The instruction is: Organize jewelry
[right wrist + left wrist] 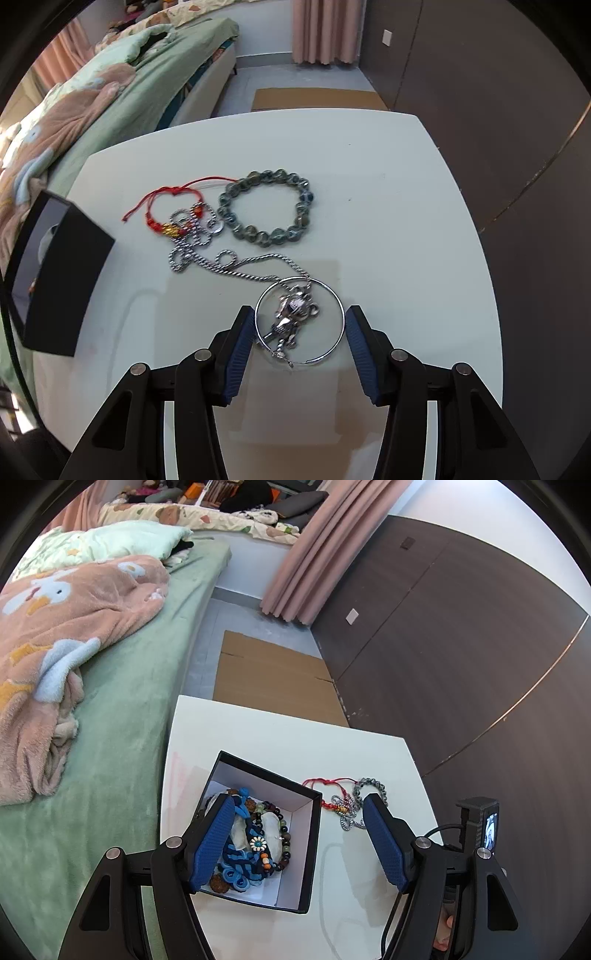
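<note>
On the white table (406,221) lie a green bead bracelet (305,201), a red cord bracelet (155,225) and a silver chain (192,243) whose pendant (293,314) rests inside a thin silver hoop (300,277). My right gripper (300,310) points down over the hoop, and its blue pads meet the rim on both sides. A black box (312,849) with a white inside holds several bracelets (255,849). Over it hangs my left gripper (298,798), open, with one finger above the contents and the other beyond the right wall.
A bed with a green sheet and a pink blanket (74,646) runs along the table's left side. Flat cardboard (269,675) lies on the floor past the table's far edge. Dark wood panelling (480,646) and a pink curtain (325,546) close off the right.
</note>
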